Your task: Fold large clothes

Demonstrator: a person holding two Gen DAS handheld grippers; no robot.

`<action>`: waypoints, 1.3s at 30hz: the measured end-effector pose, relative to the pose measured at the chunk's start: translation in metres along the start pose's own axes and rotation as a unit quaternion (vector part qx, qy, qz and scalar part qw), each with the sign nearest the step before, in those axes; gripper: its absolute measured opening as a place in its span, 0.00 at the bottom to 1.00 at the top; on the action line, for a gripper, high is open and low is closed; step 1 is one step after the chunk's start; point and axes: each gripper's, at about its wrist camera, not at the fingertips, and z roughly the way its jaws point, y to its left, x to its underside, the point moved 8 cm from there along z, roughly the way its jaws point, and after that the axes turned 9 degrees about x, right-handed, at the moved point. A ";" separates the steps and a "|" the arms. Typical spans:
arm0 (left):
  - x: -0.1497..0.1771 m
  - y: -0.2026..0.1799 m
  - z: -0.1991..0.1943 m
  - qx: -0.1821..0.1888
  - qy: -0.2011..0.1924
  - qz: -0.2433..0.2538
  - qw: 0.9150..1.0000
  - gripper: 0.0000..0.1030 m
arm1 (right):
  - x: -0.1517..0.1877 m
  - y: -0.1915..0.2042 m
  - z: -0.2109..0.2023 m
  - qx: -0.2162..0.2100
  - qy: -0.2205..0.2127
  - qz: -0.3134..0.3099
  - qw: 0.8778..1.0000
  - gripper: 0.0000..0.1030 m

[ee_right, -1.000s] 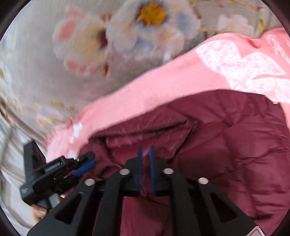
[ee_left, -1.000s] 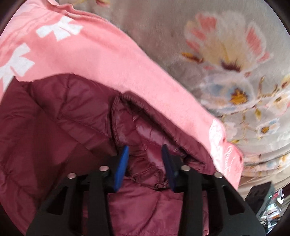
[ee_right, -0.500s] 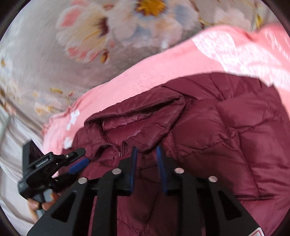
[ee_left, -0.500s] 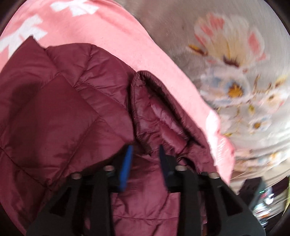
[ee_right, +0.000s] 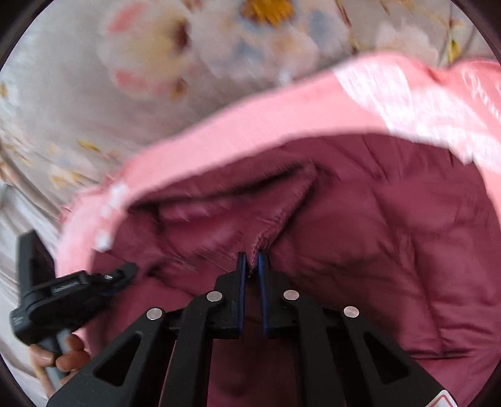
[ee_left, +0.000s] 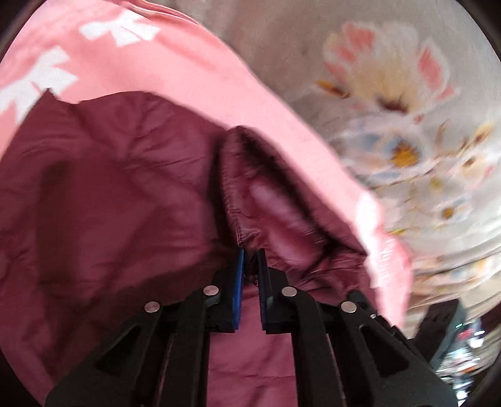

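Floral bedspread point(ee_left: 391, 94), one pink blanket point(ee_left: 194, 72), one maroon jacket point(ee_left: 125, 194)

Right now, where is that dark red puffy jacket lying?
The jacket fills the lower middle of both wrist views, spread on a pink blanket over the flowered bedsheet, its collar edges pinched by both grippers.

We see pink blanket point(ee_left: 194, 78) with white bow prints point(ee_left: 120, 26), spread over grey floral bedsheet point(ee_left: 391, 94). We note big pale flowers, yellow centres point(ee_right: 269, 9), on sheet. Pink edge blurred.
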 end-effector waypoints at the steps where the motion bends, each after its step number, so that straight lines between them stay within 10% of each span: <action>1: 0.006 0.008 0.008 -0.015 0.009 0.004 1.000 0.07 | 0.004 -0.003 0.006 0.001 0.008 0.003 1.000 0.06; 10: 0.019 0.008 0.019 -0.074 -0.017 0.089 0.993 0.08 | 0.007 0.012 0.010 0.088 -0.022 -0.083 0.992 0.05; 14: 0.025 -0.004 0.015 -0.119 -0.028 0.152 0.981 0.12 | 0.012 0.009 -0.013 0.064 -0.008 -0.072 0.995 0.12; 18: 0.028 -0.006 -0.023 -0.097 -0.043 0.162 0.981 0.43 | 0.010 -0.002 -0.053 0.037 -0.023 -0.050 0.998 0.31; 25: -0.039 -0.025 -0.039 0.044 -0.053 0.026 0.997 0.57 | -0.047 0.002 -0.050 -0.097 0.001 0.067 0.993 0.38; 32: -0.074 -0.014 0.040 0.109 0.024 -0.131 0.985 0.61 | -0.079 -0.001 0.028 -0.165 0.068 0.221 0.959 0.47; 34: -0.072 -0.002 0.054 0.110 0.030 -0.172 0.979 0.58 | -0.082 -0.002 0.035 -0.163 0.067 0.228 0.957 0.32; 36: -0.074 0.004 0.055 0.110 0.019 -0.184 0.977 0.33 | -0.090 -0.001 0.028 -0.154 0.046 0.210 0.964 0.02; 37: -0.078 0.002 0.050 0.108 0.009 -0.172 0.979 0.08 | -0.096 0.000 0.017 -0.148 0.028 0.193 0.970 0.02; 39: -0.079 -0.007 0.039 0.112 -0.001 -0.139 0.984 0.05 | -0.099 0.000 -0.003 -0.135 0.001 0.155 0.979 0.02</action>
